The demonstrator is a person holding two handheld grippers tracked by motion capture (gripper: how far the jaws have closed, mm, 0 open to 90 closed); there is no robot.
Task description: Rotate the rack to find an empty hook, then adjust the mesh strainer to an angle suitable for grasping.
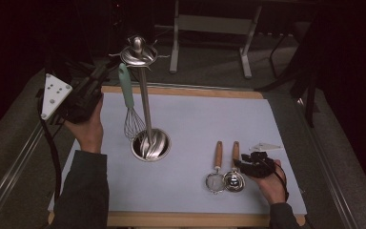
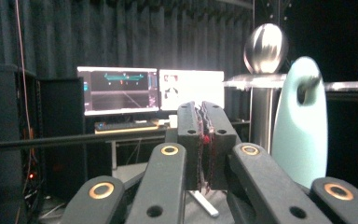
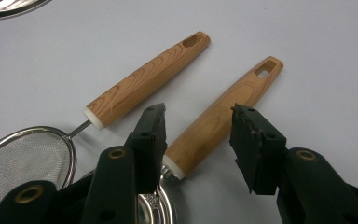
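A steel utensil stand point(image 1: 145, 105) rises from a round base on the mat. A whisk with a mint handle point(image 1: 126, 86) hangs from its top ring. In the left gripper view that mint handle point(image 2: 300, 121) sits on a hook just right of my left gripper point(image 2: 201, 109), whose pads meet with nothing between them. My left gripper point(image 1: 104, 72) is raised beside the stand's top. A small strainer point(image 1: 214, 181) and a ladle point(image 1: 233, 181), both wood-handled, lie side by side at the front right. My right gripper point(image 3: 198, 114) is open, with its jaws on either side of the ladle's handle point(image 3: 223, 116).
A pale grey mat point(image 1: 195, 119) covers the wooden table point(image 1: 186, 219). The strainer's handle point(image 3: 144, 84) lies close to the left of the right gripper's left jaw. Metal frame legs point(image 1: 209, 24) stand behind the table. Two lit monitors point(image 2: 121, 91) glow far behind.
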